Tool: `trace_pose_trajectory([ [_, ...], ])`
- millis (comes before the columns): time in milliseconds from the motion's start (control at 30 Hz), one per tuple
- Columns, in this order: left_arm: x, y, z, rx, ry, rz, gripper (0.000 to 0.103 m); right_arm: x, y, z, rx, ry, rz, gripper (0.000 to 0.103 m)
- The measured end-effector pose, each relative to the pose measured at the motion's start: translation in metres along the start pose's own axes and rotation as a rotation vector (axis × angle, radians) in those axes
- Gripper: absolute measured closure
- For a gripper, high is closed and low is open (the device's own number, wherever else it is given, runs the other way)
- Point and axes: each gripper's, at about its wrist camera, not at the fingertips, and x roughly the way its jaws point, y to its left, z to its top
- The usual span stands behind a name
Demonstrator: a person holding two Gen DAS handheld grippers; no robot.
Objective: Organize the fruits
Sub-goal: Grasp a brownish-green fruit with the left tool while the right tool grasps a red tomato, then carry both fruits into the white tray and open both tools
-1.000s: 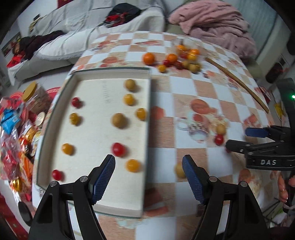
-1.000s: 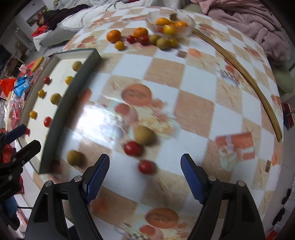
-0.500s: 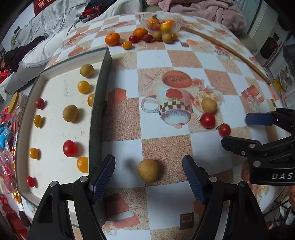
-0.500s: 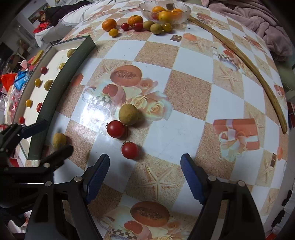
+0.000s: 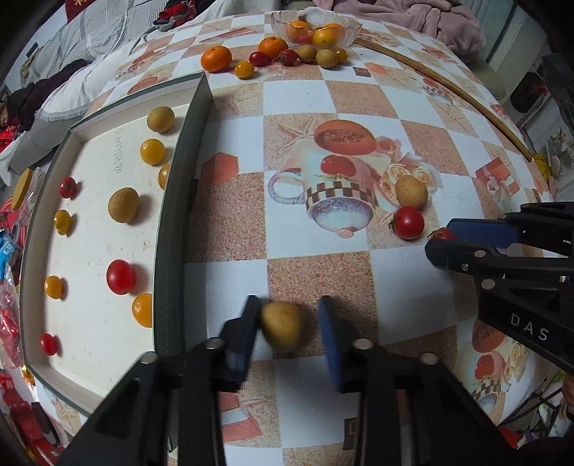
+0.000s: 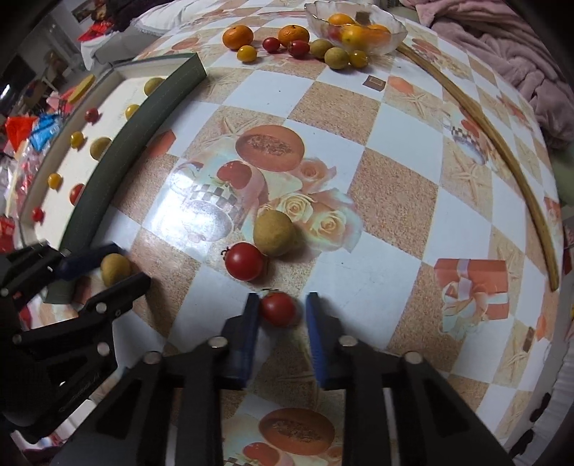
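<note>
With the left gripper (image 5: 287, 328) part-open around a brown fruit (image 5: 281, 324) at 6 o'clock and the right gripper (image 6: 281, 312) likewise bracketing a tomato (image 6: 278, 308) on the table (image 6: 391, 200), both jaws needed gentle, centred closing before lifting toward the tray (image 5: 172, 229) at 9 o'clock

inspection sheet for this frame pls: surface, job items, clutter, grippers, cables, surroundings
Surface: round table with checkered fruit-print cloth; thin wooden stick curving along its far edge.
Job's things: shallow white tray with dark rim holding spaced yellow, red and tan fruits; glass bowl of oranges with loose fruits beside it; tan round fruit and small red tomato between jaws; another tan fruit and larger red tomato touching, mid-table.
Clutter: red and blue wrappers beyond the tray.
Grippers: left gripper partly closed around tan round fruit, gap on one side; right gripper likewise around small red tomato.
Cables: nothing seen.
Surroundings: pink blanket, grey sofa.
</note>
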Motion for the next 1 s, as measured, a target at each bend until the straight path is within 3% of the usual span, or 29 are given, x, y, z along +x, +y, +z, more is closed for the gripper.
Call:
trace_pose_trajectory([
  [133, -0.005, 0.007, 0.000, -0.038, -0.006, -0.087, 0.077, -0.001, -0.009, 0.003, 0.062, 0.007, 0.055, 0.081],
  [300, -0.013, 0.017, 0.003, -0.087, -0.020, -0.134, 0.077, -0.005, -0.018, 0.001, 0.106, 0.007, 0.075, 0.081],
  [1000, -0.044, 0.053, 0.004, -0.155, -0.080, -0.130, 0.077, -0.019, 0.013, 0.025, 0.082, -0.031, 0.092, 0.081],
])
